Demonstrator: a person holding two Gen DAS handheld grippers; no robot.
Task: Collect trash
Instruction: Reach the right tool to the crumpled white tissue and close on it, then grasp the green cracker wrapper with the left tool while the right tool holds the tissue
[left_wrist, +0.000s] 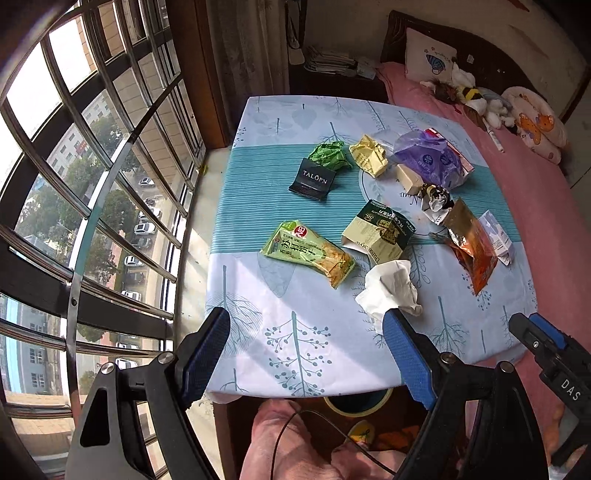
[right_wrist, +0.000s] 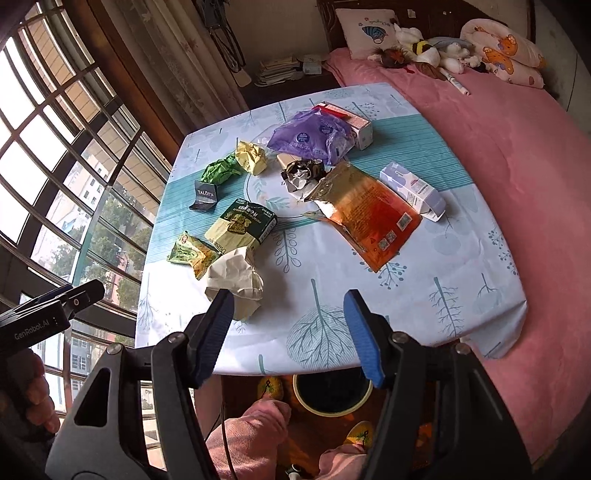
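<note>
Several pieces of trash lie on a table with a blue leaf-print cloth (left_wrist: 295, 339) (right_wrist: 461, 266). A crumpled white tissue (left_wrist: 391, 291) (right_wrist: 236, 277) lies nearest. Behind it are a green cracker packet (left_wrist: 310, 254) (right_wrist: 190, 253), a green-and-cream box (left_wrist: 380, 232) (right_wrist: 242, 227), a black card (left_wrist: 312, 181) (right_wrist: 205, 195), an orange-gold pouch (left_wrist: 472, 247) (right_wrist: 365, 218) and a purple bag (left_wrist: 430, 158) (right_wrist: 310, 136). My left gripper (left_wrist: 306, 321) is open and empty above the table's near edge. My right gripper (right_wrist: 288, 302) is open and empty, its left finger by the tissue.
A dark round bin with a yellow rim (right_wrist: 332, 393) (left_wrist: 356, 402) stands on the floor under the table's near edge. A pink bed (right_wrist: 517, 147) lies to the right. A barred window (left_wrist: 92, 184) is on the left. My knees (right_wrist: 251, 435) are below.
</note>
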